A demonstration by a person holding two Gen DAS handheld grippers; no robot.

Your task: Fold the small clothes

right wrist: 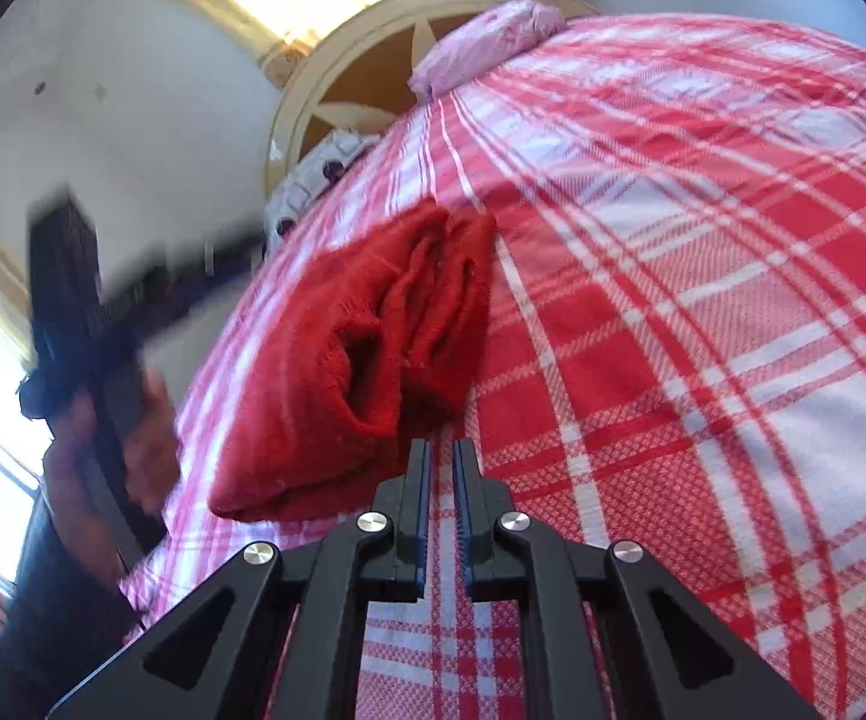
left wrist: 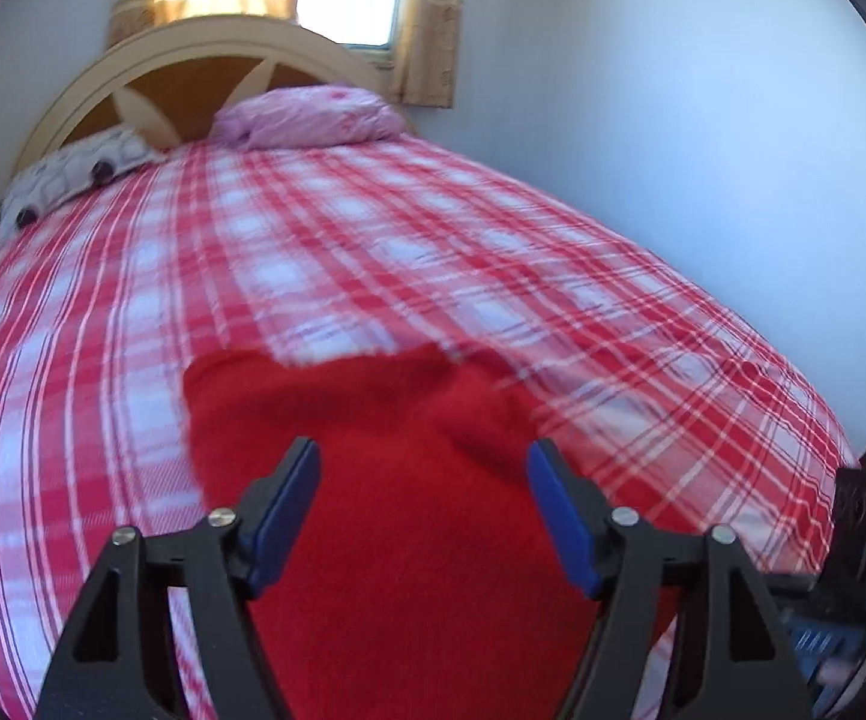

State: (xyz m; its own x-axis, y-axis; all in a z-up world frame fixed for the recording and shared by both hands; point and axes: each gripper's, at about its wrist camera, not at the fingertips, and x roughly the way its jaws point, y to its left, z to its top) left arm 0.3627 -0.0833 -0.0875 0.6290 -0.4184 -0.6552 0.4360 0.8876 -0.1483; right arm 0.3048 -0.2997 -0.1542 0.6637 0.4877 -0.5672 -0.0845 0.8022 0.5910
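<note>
The left claw (left wrist: 423, 459) has its blue pads wide apart above the red garment (left wrist: 384, 480), nothing between them. The right claw (right wrist: 442, 450) is closed together, empty, just at the near edge of the folded garment. The garment lies on the checked bed (left wrist: 493, 252). Far behind are a pink pillow (left wrist: 312, 114) and the headboard (left wrist: 192, 60)

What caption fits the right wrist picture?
Shut right gripper at the edge of a folded red garment on the plaid bedspread.
</note>
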